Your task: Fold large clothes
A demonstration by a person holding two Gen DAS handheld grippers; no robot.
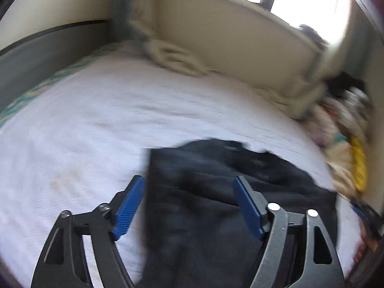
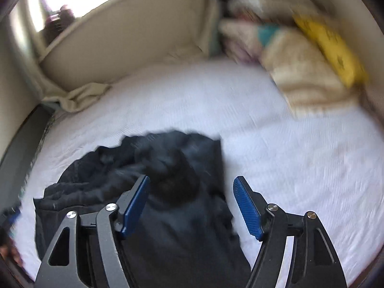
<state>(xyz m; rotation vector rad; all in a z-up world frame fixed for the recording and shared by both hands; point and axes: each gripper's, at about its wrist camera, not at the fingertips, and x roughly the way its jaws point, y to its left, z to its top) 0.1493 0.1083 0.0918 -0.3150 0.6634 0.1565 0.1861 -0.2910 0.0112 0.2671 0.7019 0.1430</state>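
A dark navy garment lies bunched on the white bed sheet; it also shows in the right wrist view, crumpled to the left with a flatter part near the fingers. My left gripper is open above the garment's left edge, its blue pads wide apart and holding nothing. My right gripper is open above the garment's right part, blue pads apart and empty. Both views are blurred by motion.
A beige padded headboard and a rumpled beige cloth line the far side under a bright window. Pillows and a yellow cushion lie at the bed's right side. A grey bed frame runs on the left.
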